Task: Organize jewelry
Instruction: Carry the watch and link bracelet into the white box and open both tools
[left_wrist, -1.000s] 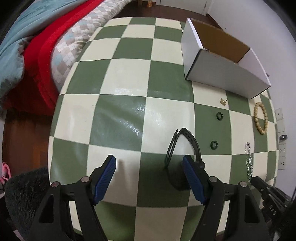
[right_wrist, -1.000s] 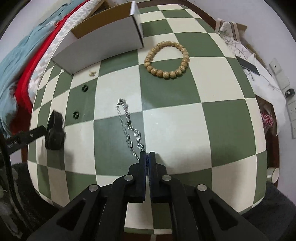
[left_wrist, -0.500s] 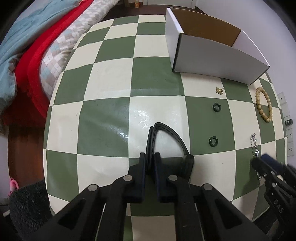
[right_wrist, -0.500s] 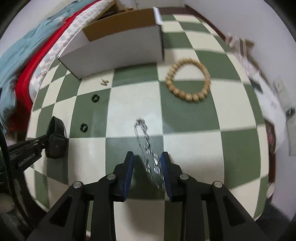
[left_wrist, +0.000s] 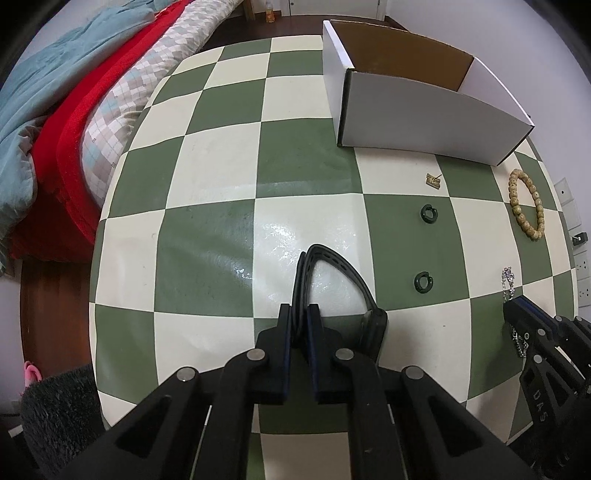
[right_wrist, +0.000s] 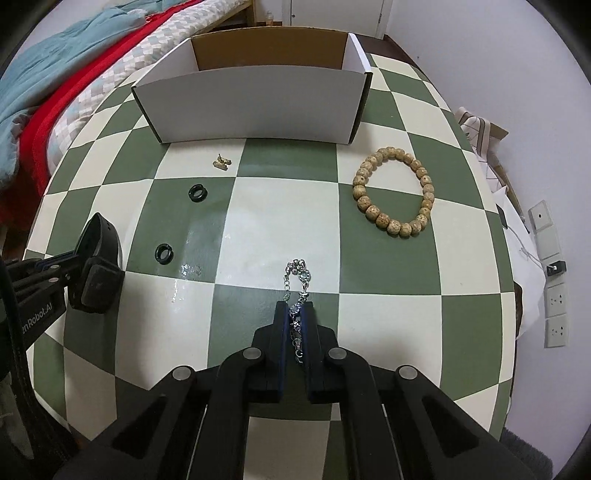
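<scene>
On the green and cream checkered table (left_wrist: 207, 177), my left claw (left_wrist: 298, 325) is pinching the strap of a black wristband (left_wrist: 332, 273). Its chunky black body sits just to the right of the claw. My right claw (right_wrist: 295, 325) is pinching a silver chain (right_wrist: 297, 275), and the chain's loop lies on the table just past the tips.

Far back stands an open white box (right_wrist: 258, 99) with brown inside walls. Its front wall faces my right claw, and the squares between the chain and that wall are bare. A small gold piece (right_wrist: 221, 161) lies near the box's front wall. Two little dark rings (right_wrist: 196, 192) (right_wrist: 163, 254) lie between my two claws, well apart from each other. A wooden bead bracelet (right_wrist: 393, 192) lies to the right, near the table's round edge.

On the left, the table edge comes close to a bed with a red blanket (left_wrist: 74, 122). On the right, a white wall with sockets (right_wrist: 556, 299) stands near the rim.
</scene>
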